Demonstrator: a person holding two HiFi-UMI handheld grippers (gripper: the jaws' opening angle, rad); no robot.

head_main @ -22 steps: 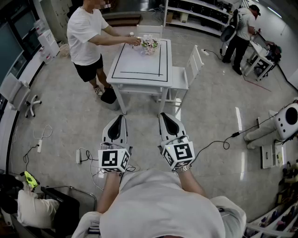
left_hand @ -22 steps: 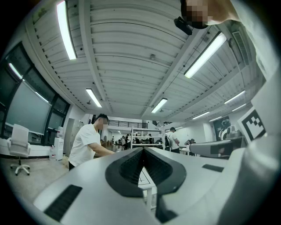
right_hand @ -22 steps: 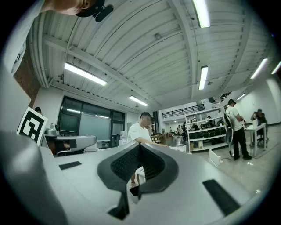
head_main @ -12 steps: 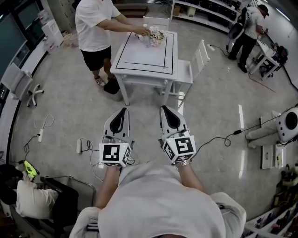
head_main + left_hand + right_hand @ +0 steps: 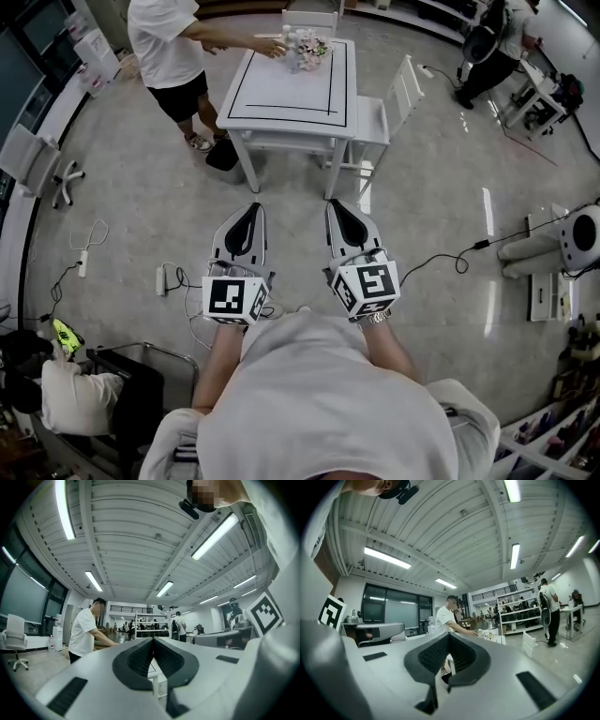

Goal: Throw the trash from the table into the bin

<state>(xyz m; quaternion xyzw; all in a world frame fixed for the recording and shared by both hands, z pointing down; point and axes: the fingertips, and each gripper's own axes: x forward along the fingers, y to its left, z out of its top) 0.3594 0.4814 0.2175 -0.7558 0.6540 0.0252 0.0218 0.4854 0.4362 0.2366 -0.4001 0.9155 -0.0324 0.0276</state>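
Head view: your left gripper [image 5: 251, 208] and right gripper [image 5: 336, 204] are held out level, side by side over the floor, both sets of fingers pressed together with nothing in them. The white worktop [image 5: 281, 94] stands well ahead of you. The trash [image 5: 306, 45], a small pale heap, sits at its far end, and another person [image 5: 164, 37] in a white shirt reaches a hand to it from the left side. A white chair [image 5: 380, 117] is pushed against the worktop's right. A dark object [image 5: 223, 156] sits on the floor by the near-left leg; it may be the bin, but you cannot tell from here. Left gripper view: fingers meet at the tips, empty; beyond them that person leans over the worktop. Right gripper view: fingers likewise closed on nothing; the heap shows on the worktop just right of the tips, far off. Judgement: for you the task has not begun. Nothing is picked up, nothing visibly binned, and the trash lies on the worktop. Left to do: close the gap to the worktop, open the fingers, take the pieces, find the bin, drop them in.
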